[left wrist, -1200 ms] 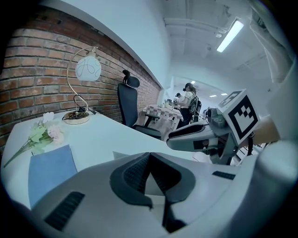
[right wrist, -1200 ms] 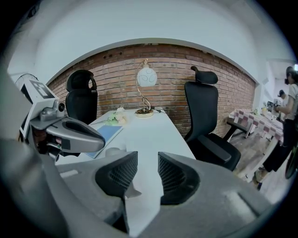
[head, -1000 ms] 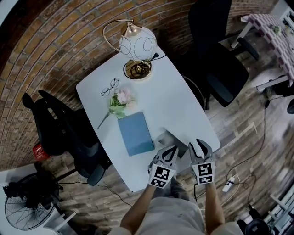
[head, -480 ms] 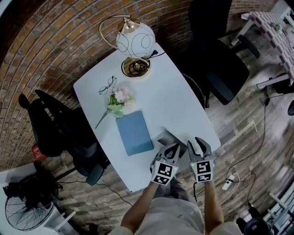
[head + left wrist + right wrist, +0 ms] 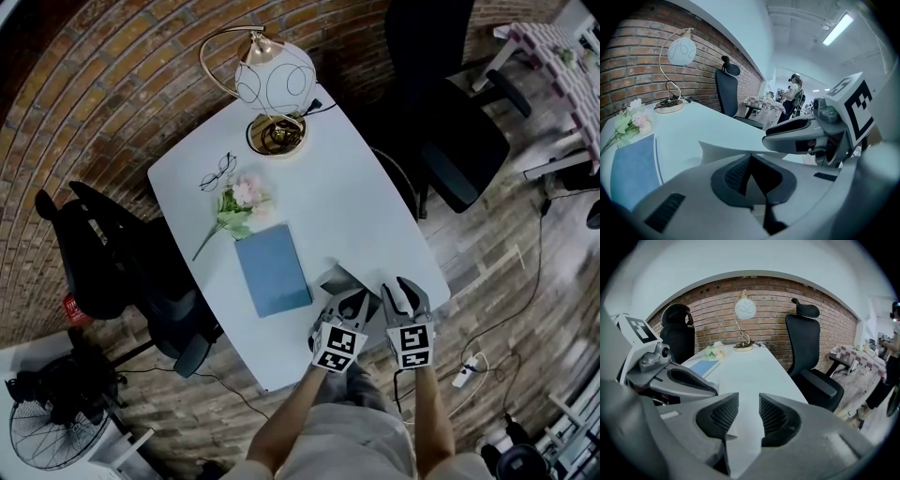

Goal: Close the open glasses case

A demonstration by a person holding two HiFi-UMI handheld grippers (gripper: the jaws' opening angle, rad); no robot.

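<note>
**Both grippers at the open case on the table's near edge**

The left gripper (image 5: 353,300) and right gripper (image 5: 401,291) sit side by side over the near edge of the white table (image 5: 356,206), close to its near right corner. In its own view the left gripper's pad tips are pressed together, with a dark wedge-shaped gap behind them. They sit right against a pale pointed flap of the case (image 5: 337,278). Whether they nip that flap cannot be told. The right gripper's jaws stand slightly spread, and bare tabletop shows through the narrow slot between the ribbed pads.

The grey case lies open just beyond the left gripper's tips, near that same edge, with one half tilted up.

Just past the case, toward the left edge, a blue book (image 5: 272,270) lies flat. Beyond it a sprig of pink flowers (image 5: 239,206) lies on its side. Glasses (image 5: 218,175) rest near the far left corner. A lamp (image 5: 272,89) with a round white shade stands at the far edge.

A black chair (image 5: 450,122) stands off the table's right edge and another chair (image 5: 112,262) off its left.
</note>
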